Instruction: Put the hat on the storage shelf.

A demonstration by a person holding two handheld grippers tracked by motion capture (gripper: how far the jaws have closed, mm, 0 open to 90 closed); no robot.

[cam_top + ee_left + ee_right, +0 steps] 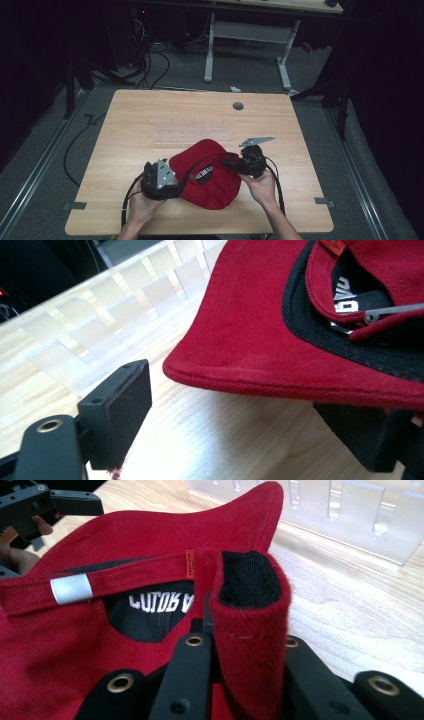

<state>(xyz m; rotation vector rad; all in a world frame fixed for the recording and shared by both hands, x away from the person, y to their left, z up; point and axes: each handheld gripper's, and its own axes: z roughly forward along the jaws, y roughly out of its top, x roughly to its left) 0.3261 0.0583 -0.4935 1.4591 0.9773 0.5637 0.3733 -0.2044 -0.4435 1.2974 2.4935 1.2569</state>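
A red cap [210, 176] lies on the wooden table [150, 115] near its front edge, with its black lining and white lettering showing. My left gripper [176, 188] is at the cap's left side and stands open. In the left gripper view the cap's brim [260, 325] lies over one jaw, and the left gripper [240, 412] has its other jaw well clear of the brim. My right gripper [228, 161] is at the cap's right side. In the right gripper view the right gripper [247, 652] is shut on a folded red edge [250, 610] of the cap, beside the strap's silver clasp [71, 589].
A clear plastic rack [195, 135] lies flat on the table just beyond the cap. A round cable hole [238, 106] sits near the far edge. Past the table stand a white desk frame [210, 50] and floor cables [150, 65].
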